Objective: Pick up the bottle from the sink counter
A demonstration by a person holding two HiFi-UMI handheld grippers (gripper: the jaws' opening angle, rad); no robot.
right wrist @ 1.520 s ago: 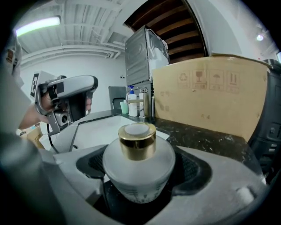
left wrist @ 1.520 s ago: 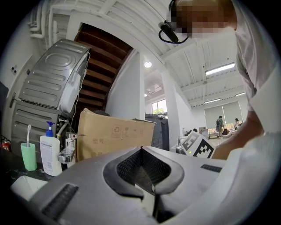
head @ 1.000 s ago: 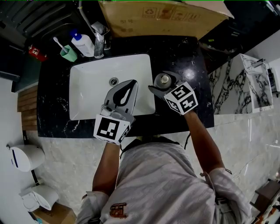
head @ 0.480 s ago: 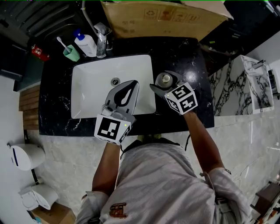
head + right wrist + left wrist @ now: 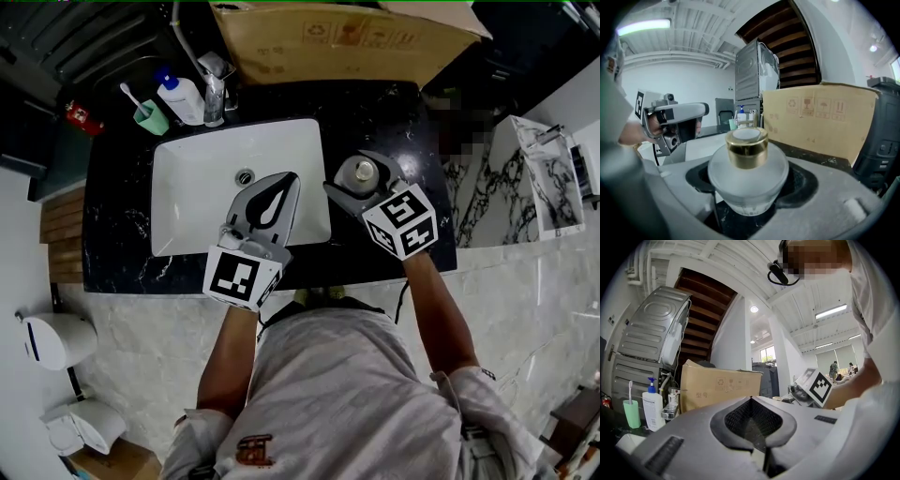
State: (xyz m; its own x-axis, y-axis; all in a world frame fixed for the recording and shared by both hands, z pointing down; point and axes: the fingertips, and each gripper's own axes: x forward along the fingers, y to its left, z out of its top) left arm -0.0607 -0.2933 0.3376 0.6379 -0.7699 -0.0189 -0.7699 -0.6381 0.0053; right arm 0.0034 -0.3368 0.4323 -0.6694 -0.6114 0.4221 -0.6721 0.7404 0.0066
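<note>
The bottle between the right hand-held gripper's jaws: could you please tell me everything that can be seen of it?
The bottle is small and squat, with a rounded body of frosted whitish glass, as it looks, and a short shiny gold cap. It stands upright, closed, between the jaws of the right hand-held gripper, whose dark pads press its sides. It is over the black counter, right of the white sink. Its base is hidden.

Cardboard box (image 5: 347, 42), pump dispenser (image 5: 180, 97), cup (image 5: 150, 118)
</note>
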